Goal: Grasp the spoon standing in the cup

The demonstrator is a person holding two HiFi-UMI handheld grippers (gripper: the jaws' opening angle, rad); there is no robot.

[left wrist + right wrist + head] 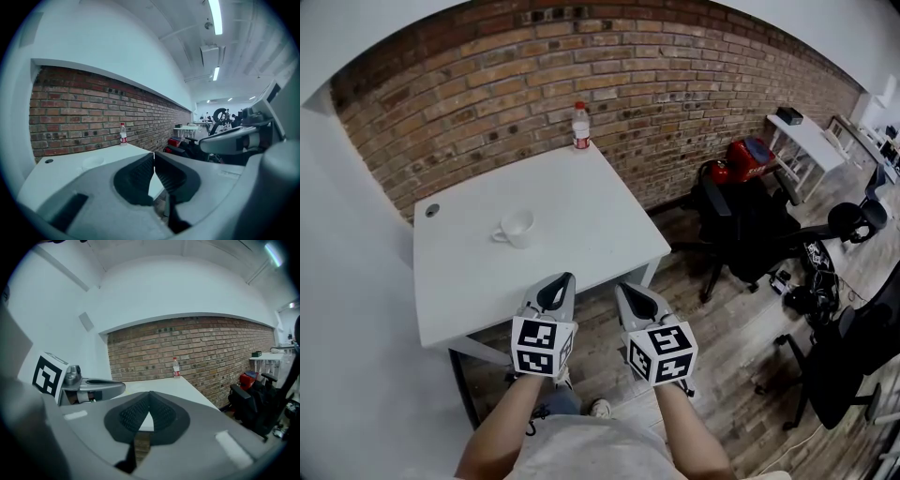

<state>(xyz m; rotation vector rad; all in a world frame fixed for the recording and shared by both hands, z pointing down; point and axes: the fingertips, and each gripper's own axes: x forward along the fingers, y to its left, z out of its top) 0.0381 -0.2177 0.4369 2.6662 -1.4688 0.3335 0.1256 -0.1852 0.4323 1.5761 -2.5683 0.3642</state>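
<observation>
A white cup (517,228) stands on the white table (581,202), a little left of its middle, handle to the left; I can make out no spoon in it. In the left gripper view the cup (92,162) is a faint pale shape on the tabletop. My left gripper (565,279) and right gripper (623,290) hover side by side at the table's near edge, well short of the cup. The left gripper (154,157) has its jaws together with nothing between them. The right gripper (149,397) is shut and empty too.
A plastic water bottle (580,126) with a red cap stands at the table's far edge by the brick wall (675,84). A round cable hole (432,210) marks the far left corner. Black office chairs (750,225), a red bag (748,159) and a white desk (811,141) fill the right.
</observation>
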